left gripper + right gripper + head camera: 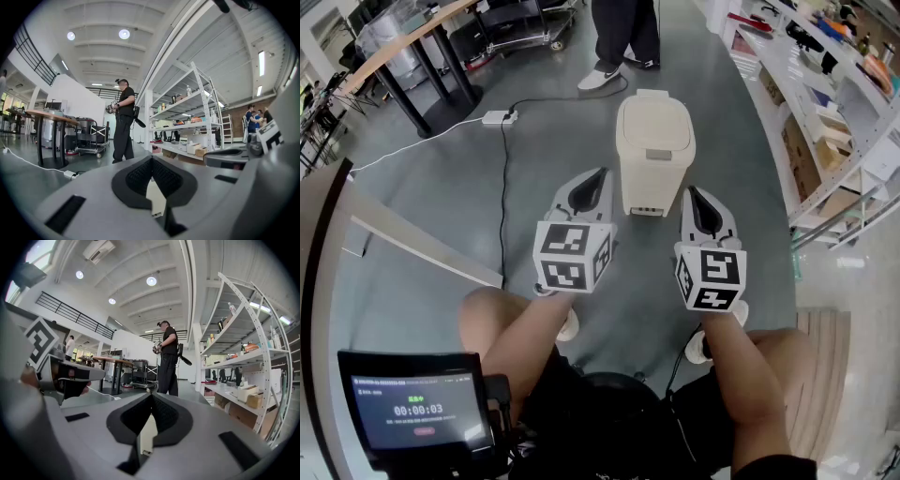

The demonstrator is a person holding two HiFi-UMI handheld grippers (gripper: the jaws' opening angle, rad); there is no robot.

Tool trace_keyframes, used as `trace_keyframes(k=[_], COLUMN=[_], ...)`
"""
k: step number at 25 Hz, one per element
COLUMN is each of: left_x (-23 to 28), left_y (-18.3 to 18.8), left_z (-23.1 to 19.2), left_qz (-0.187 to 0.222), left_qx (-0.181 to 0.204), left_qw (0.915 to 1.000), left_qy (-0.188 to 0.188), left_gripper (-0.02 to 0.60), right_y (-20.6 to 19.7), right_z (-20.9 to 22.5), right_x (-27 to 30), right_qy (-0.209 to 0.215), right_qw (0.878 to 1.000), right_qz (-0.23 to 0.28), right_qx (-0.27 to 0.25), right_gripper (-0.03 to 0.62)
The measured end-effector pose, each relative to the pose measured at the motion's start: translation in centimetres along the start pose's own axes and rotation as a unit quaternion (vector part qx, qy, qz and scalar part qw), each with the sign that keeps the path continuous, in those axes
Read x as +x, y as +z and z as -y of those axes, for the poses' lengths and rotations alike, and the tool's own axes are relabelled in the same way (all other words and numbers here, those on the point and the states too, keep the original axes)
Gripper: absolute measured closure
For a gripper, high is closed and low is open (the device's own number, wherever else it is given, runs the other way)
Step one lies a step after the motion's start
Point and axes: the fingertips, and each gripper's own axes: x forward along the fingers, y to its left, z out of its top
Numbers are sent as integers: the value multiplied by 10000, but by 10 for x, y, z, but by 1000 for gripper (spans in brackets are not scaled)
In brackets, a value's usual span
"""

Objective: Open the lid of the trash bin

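Cream trash bin (654, 164) standing on grey floor (441, 187), lid (653, 120) down, just ahead of left gripper (600, 174) and right gripper (690, 191); both held level, jaws pressed together, gripping nothing.

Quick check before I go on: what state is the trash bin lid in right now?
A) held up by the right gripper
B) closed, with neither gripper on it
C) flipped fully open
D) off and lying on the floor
B: in the head view the lid lies flat and shut on the trash bin. The left gripper and right gripper, both with jaws together, are short of the lid and not on it.
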Motion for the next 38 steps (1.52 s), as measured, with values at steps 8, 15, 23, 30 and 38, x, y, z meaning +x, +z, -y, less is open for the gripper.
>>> trace_keyframes(k=[8,15,23,30,38], left_x=[-33,-56,-25,30,84], left_y=[-14,-10,4,6,-9], left_z=[10,46,48,37,-2], left_qz=[-88,-20,88,36,-230], left_qx=[-212,-518,-214,-349,-302], left_qw=[9997,9982,9995,9991,9993], left_qy=[-8,-285,-227,-219,-5], left_gripper=[583,583,583,583,583], right_y=[-13,-11,-6,-13,-26], right_z=[-6,-17,-3,21,35], right_x=[-26,-48,-29,9,73], right_qy=[-11,93,68,32,173], right_qw=[9999,9999,9998,9996,9991], right_qz=[-104,-113,-144,-237,-382], right_qx=[-60,-39,-102,-155,-90], right_gripper=[589,589,589,589,589])
